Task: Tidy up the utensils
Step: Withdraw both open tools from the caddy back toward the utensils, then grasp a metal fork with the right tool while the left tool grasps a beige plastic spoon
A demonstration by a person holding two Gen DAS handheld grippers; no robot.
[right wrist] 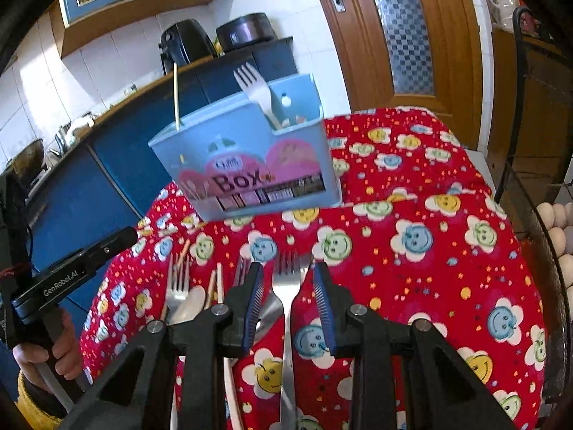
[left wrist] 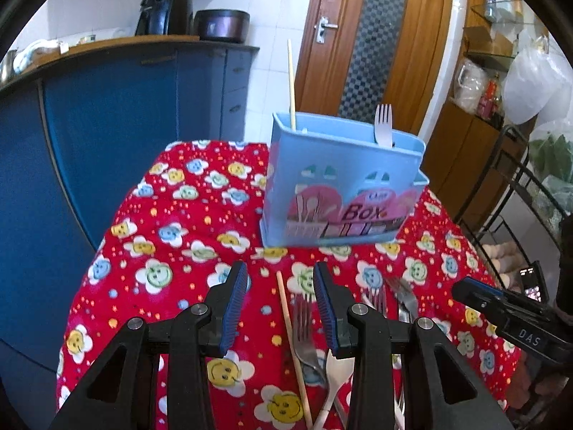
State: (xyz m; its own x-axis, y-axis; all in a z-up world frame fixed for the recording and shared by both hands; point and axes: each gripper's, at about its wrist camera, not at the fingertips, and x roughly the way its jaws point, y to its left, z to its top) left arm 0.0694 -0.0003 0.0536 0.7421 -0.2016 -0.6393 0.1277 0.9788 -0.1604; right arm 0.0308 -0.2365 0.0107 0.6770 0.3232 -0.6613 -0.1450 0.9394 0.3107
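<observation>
A light blue utensil box [left wrist: 340, 186] [right wrist: 250, 165] stands at the back of the red flowered tablecloth [left wrist: 161, 243]. A wooden chopstick [left wrist: 290, 82] and a white fork [left wrist: 383, 125] stand in it. My left gripper [left wrist: 280, 266] hangs open just above the cloth. A loose chopstick [left wrist: 292, 340] and a metal fork [left wrist: 304, 329] lie beneath the gap, and a white plastic utensil [left wrist: 338, 365] lies under its right finger. My right gripper [right wrist: 287, 267] is open too, above a metal fork [right wrist: 286, 294] that lies between its fingers. Neither gripper presses on anything.
More forks [left wrist: 404, 294], a spoon [right wrist: 189, 304] and chopsticks [right wrist: 215, 283] lie in a loose row near the front. Blue cabinets [left wrist: 107, 125] stand left of the table, a wooden door [left wrist: 376, 36] behind, and a wire rack with eggs [right wrist: 558, 236] at the right edge.
</observation>
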